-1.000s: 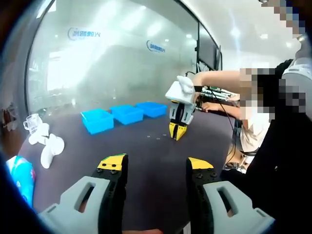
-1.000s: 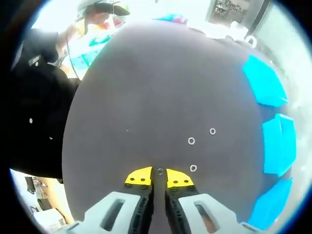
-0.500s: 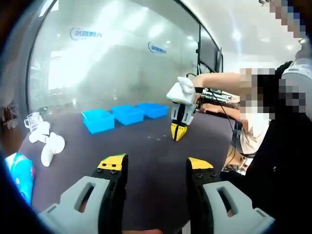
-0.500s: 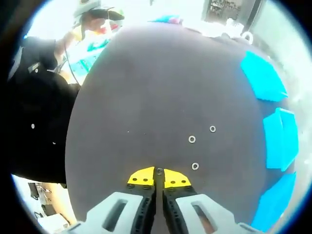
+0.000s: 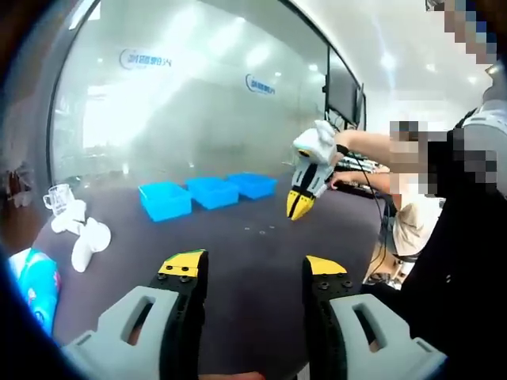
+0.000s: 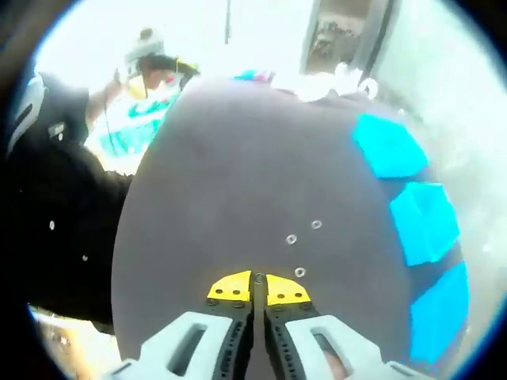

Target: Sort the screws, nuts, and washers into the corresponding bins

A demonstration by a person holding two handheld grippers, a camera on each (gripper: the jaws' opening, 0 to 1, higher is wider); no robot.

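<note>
My right gripper (image 6: 259, 279) is shut, and a small ring-shaped washer (image 6: 259, 277) is pinched at its yellow tips, above the dark table (image 6: 238, 174). Three more washers (image 6: 291, 238) lie loose on the table just ahead of it. Three blue bins (image 6: 388, 146) stand in a row along the right side. In the left gripper view, my left gripper (image 5: 253, 265) is open with nothing between its jaws. A hand holds the right gripper (image 5: 299, 209) in the air, its tips pointing down above the loose washers (image 5: 257, 231). The blue bins (image 5: 165, 200) stand to its left.
White plastic pieces (image 5: 83, 237), a clear cup (image 5: 57, 198) and a blue packet (image 5: 36, 285) lie at the table's left end. A glass wall (image 5: 198, 103) runs behind the bins. A person in dark clothes (image 5: 459, 261) stands at the right edge.
My right gripper's jaws closed fully on the washer, then rose off the table and swung toward the right. My left gripper stayed open and still.
</note>
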